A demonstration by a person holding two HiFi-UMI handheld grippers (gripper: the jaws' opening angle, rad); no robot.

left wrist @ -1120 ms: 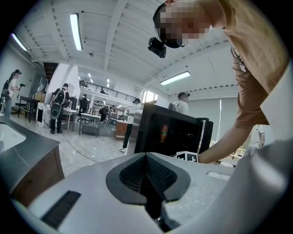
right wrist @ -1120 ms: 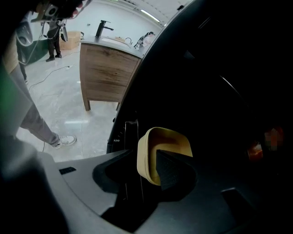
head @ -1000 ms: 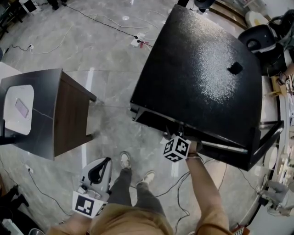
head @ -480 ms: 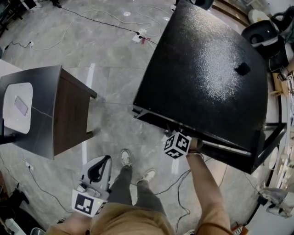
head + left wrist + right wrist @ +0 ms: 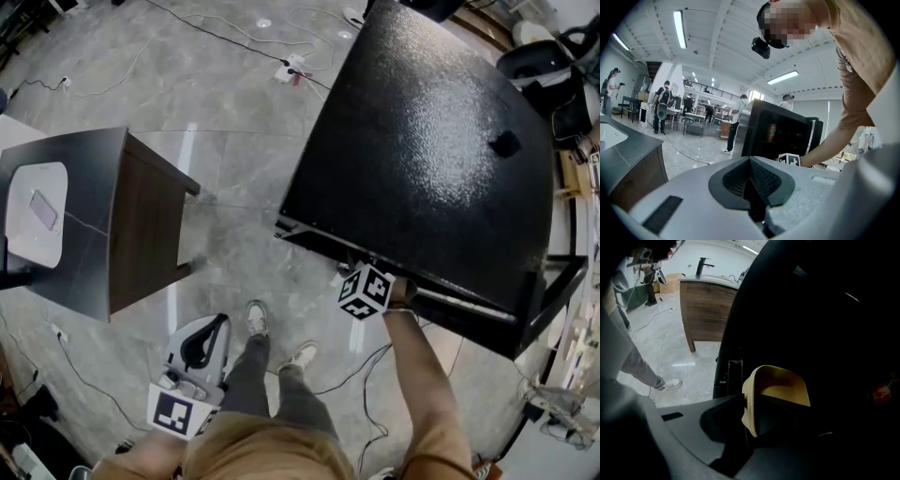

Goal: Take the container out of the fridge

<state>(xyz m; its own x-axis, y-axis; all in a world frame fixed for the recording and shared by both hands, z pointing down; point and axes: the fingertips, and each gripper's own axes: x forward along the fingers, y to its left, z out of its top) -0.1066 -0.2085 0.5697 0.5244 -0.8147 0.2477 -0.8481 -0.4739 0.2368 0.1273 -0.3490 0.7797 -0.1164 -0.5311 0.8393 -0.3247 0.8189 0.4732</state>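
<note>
The black fridge (image 5: 422, 159) is seen from above, its door (image 5: 553, 291) swung open at the right. My right gripper's marker cube (image 5: 364, 291) sits at the fridge's front edge; its jaws reach inside, hidden there. In the right gripper view a pale yellow container (image 5: 780, 383) stands in the dark interior. My right gripper (image 5: 749, 413) is closing, with the container's near wall between its jaws and the pads on it. My left gripper (image 5: 195, 352) hangs low by my left leg, away from the fridge, shut on nothing (image 5: 751, 183).
A dark wooden cabinet (image 5: 94, 216) carrying a white tray (image 5: 37, 211) stands to the left across the tiled floor. Cables and a power strip (image 5: 286, 70) lie on the floor beyond. My shoes (image 5: 255, 319) are just short of the fridge. People stand far off in the hall.
The head view has shifted slightly. My right gripper's cube stays at the fridge's front edge and my left gripper stays low by my leg.
</note>
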